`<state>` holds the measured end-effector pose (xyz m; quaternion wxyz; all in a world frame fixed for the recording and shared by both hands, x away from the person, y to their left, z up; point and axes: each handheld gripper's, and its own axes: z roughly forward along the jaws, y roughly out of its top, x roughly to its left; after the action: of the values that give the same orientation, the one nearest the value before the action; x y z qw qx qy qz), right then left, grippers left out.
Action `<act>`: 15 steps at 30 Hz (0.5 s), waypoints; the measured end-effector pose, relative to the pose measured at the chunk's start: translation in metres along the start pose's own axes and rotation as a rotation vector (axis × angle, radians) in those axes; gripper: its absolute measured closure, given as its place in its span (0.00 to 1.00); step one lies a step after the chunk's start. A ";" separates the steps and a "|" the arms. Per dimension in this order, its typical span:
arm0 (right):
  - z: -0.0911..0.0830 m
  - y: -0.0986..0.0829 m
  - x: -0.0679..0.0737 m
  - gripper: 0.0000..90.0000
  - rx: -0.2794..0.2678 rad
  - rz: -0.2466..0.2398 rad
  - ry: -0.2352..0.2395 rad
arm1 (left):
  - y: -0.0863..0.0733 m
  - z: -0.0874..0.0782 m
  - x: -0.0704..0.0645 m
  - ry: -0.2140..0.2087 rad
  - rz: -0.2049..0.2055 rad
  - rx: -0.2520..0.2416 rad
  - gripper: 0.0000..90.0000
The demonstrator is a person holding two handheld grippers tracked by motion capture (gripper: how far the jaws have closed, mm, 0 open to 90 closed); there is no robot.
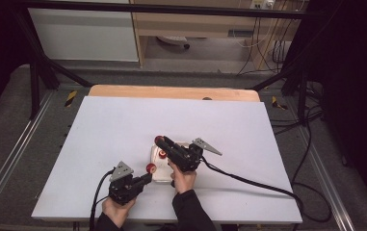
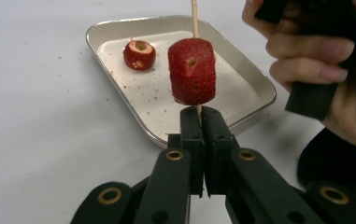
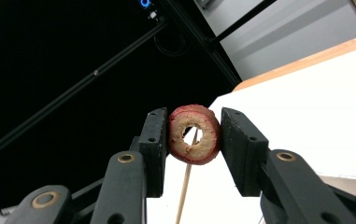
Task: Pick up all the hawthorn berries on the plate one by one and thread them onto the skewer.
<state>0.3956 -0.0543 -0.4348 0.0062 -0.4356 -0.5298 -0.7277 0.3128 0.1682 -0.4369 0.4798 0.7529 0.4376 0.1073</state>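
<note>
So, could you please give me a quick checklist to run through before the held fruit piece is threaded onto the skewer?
1. Left gripper shut on the skewer: ok.
2. First red fruit piece already seated on the skewer: ok.
3. Right gripper shut on the cored fruit ring: ok.
4. Ring's hole lined up with the skewer tip: cannot tell.
5. Spare fruit piece resting in the metal tray: ok.
</note>
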 end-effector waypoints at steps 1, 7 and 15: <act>0.000 0.001 0.000 0.70 0.000 0.001 0.002 | 0.000 0.000 0.000 0.002 0.008 0.004 0.98; 0.000 0.000 0.000 0.70 0.038 -0.013 0.009 | 0.003 -0.003 0.003 0.033 0.034 0.007 0.98; -0.001 -0.002 0.000 0.70 0.041 -0.022 0.000 | 0.001 -0.004 0.002 0.020 0.027 -0.002 0.98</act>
<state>0.3942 -0.0541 -0.4361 0.0071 -0.4294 -0.5496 -0.7166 0.3127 0.1723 -0.4345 0.4748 0.7572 0.4318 0.1218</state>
